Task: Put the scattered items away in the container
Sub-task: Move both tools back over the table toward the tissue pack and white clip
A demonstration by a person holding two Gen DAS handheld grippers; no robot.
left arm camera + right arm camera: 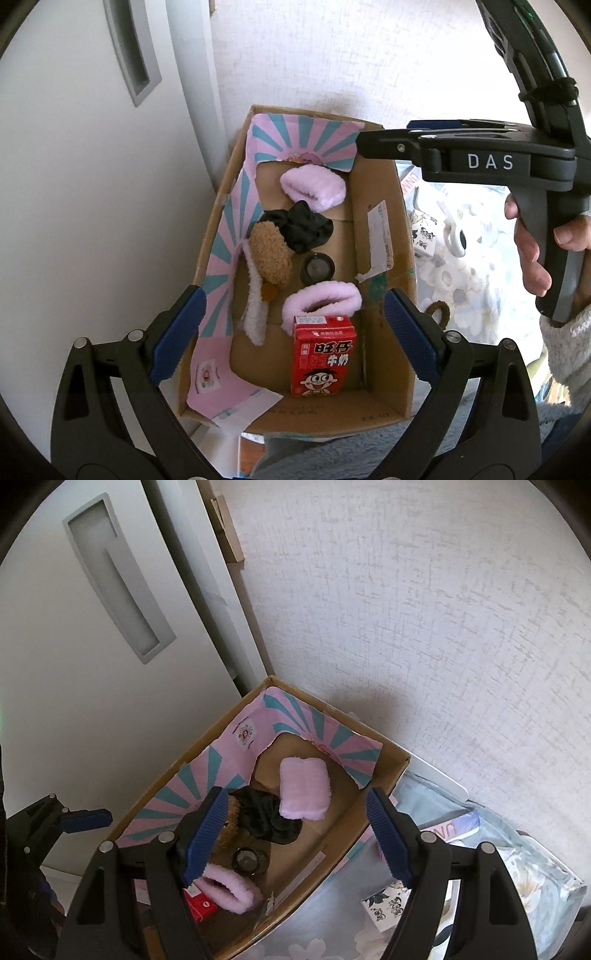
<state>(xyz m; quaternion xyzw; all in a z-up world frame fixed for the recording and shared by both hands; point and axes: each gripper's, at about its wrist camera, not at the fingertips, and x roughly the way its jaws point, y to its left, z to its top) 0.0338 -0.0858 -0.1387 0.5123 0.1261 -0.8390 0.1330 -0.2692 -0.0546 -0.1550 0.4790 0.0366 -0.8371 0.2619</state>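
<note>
A cardboard box (384, 206) lined with pink and teal paper stands against the wall. Inside lie a red milk carton (323, 356), two pink fluffy bands (314, 186) (321, 301), a black scrunchie (303, 227), a brown plush (269, 258) and a round dark lid (318, 267). My left gripper (293, 295) hangs open above the box's near end, holding nothing. My right gripper (297, 794) is open over the box (184, 760) and empty, with the far pink band (303, 788) below it. A hand holds that gripper's handle (554, 240).
Right of the box, on a floral cloth (480, 295), lie a brown hair tie (439, 310), a small white patterned box (424, 232) and a white clip (454, 232). A white door (74, 664) stands on the left, a textured wall (406, 609) behind.
</note>
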